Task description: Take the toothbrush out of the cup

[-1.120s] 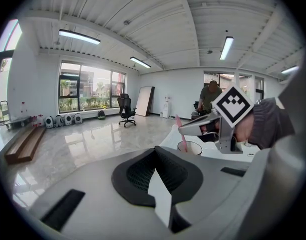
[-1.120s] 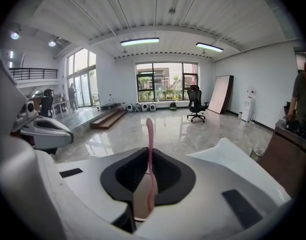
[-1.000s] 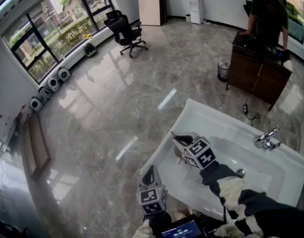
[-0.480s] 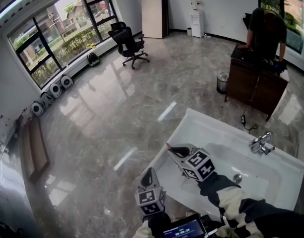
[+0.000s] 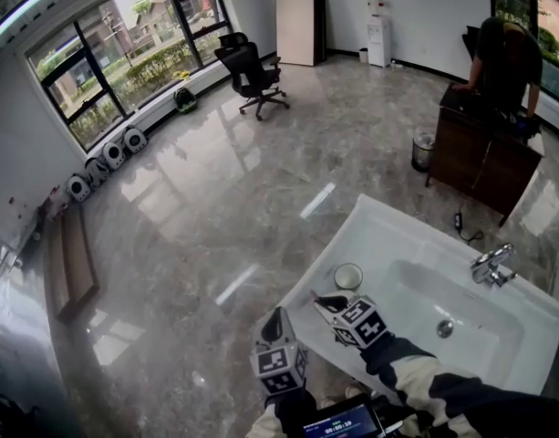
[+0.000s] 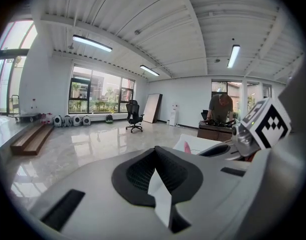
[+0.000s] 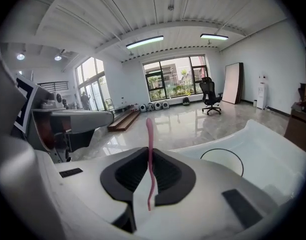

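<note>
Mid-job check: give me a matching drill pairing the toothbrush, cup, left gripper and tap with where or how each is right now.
Things:
1. toothbrush
2. cup
3. left gripper
4. tap

States:
A. jaws together, nothing between them
B. mounted beside the basin
C. pink, pinched in the right gripper
D. standing empty on the sink rim

Pairs: 1-C, 2-D, 3-A, 4-B
</note>
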`<control>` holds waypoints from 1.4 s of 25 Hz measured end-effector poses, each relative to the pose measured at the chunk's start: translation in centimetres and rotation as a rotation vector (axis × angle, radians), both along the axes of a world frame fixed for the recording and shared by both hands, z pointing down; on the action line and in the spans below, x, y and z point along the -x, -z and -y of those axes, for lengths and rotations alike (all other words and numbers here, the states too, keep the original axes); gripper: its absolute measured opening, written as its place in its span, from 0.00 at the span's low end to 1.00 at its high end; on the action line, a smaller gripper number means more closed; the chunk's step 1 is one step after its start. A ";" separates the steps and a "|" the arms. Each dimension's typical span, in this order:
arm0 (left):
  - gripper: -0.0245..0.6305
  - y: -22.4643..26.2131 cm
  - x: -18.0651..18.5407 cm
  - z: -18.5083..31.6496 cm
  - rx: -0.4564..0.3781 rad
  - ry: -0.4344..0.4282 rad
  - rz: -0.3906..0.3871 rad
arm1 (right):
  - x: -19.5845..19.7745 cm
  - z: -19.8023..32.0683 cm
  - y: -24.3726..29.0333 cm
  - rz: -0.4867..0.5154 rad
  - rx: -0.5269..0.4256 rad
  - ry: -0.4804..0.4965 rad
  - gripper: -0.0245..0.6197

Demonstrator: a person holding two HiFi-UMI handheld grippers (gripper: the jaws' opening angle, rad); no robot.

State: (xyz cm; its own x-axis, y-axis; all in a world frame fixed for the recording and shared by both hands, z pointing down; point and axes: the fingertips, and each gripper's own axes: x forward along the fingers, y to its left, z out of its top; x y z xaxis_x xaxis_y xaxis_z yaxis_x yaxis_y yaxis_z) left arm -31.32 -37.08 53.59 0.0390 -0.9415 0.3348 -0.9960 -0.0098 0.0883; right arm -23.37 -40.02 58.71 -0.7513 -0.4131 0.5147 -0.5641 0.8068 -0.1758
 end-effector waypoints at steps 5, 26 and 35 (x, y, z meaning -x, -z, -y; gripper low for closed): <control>0.04 -0.6 0.4 -0.6 0.017 0.006 0.004 | 1.3 0.4 -2.5 -0.032 0.017 -0.009 0.07; 0.04 -3.4 3.0 -1.4 0.074 0.060 -0.014 | 3.7 0.4 -9.2 -0.215 0.134 -0.008 0.22; 0.04 -0.8 2.6 -0.4 0.032 0.036 -0.012 | 4.8 -0.7 -0.9 -0.019 0.021 0.034 0.22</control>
State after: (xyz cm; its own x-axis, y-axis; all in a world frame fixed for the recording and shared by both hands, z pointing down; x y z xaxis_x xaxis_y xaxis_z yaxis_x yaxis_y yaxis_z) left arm -33.96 -36.63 54.43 0.0094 -0.9312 0.3645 -0.9946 0.0289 0.0995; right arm -28.14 -39.29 59.64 -0.7546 -0.3769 0.5371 -0.5400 0.8217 -0.1822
